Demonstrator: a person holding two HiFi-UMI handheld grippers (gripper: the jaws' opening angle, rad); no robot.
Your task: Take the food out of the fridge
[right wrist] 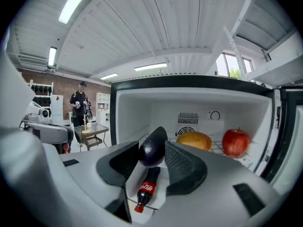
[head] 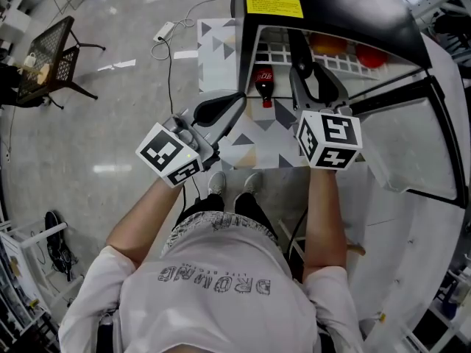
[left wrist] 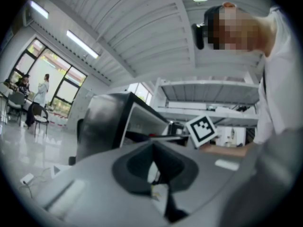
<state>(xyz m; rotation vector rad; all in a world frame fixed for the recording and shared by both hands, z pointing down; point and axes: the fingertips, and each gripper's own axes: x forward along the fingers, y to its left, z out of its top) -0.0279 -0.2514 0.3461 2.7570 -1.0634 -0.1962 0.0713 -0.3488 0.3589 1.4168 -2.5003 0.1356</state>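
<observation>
The fridge [head: 331, 6] stands open in front of me. My right gripper [right wrist: 152, 159] is at its shelf, shut on a dark purple eggplant [right wrist: 152, 146]. Below the jaws a cola bottle [right wrist: 144, 188] lies on the white shelf, cap toward me. An orange [right wrist: 194, 140] and a red apple [right wrist: 235, 142] rest on the wire rack further back. In the head view the right gripper [head: 305, 72] reaches into the fridge beside the cola bottle [head: 264, 83]. My left gripper [head: 213, 110] hangs outside the fridge at its left, its jaws together and holding nothing.
The fridge door [head: 412, 145] swings out to the right. A patterned mat [head: 221, 50] lies by the fridge's left side. A power strip [head: 163, 30] with a cable and a black mesh table [head: 55, 54] are on the floor to the left. A person [right wrist: 81, 103] stands far off.
</observation>
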